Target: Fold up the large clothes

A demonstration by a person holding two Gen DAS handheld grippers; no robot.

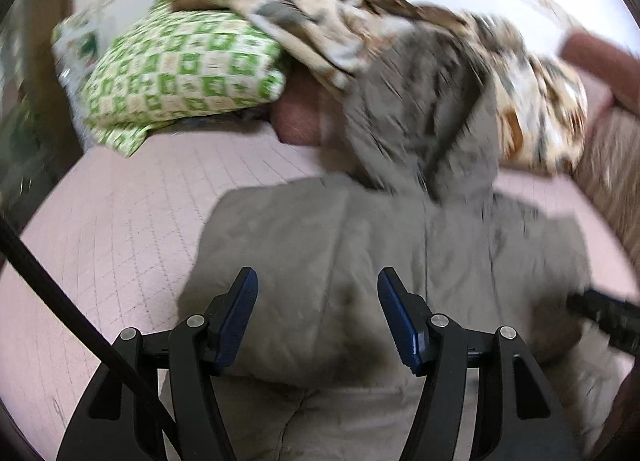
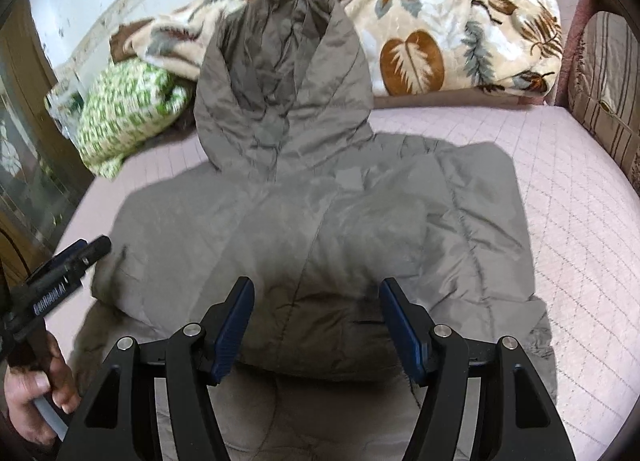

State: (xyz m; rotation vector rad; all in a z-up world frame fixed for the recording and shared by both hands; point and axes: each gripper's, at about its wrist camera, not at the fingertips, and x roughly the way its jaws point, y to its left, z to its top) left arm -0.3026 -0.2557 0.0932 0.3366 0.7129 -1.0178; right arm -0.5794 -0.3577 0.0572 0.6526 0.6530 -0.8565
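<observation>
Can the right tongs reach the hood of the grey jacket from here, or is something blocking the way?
Probably yes. The right tongs are open above the jacket, and the hood lies straight ahead with nothing between; it only leans on the leaf blanket behind it.

Left gripper (image 1: 318,317): black frame, blue ribbed pads, silver screws showing.
Right gripper (image 2: 316,325): matching colours.
Cable (image 1: 68,313): black, running beside left gripper.
Hand (image 2: 34,393): bare skin.
</observation>
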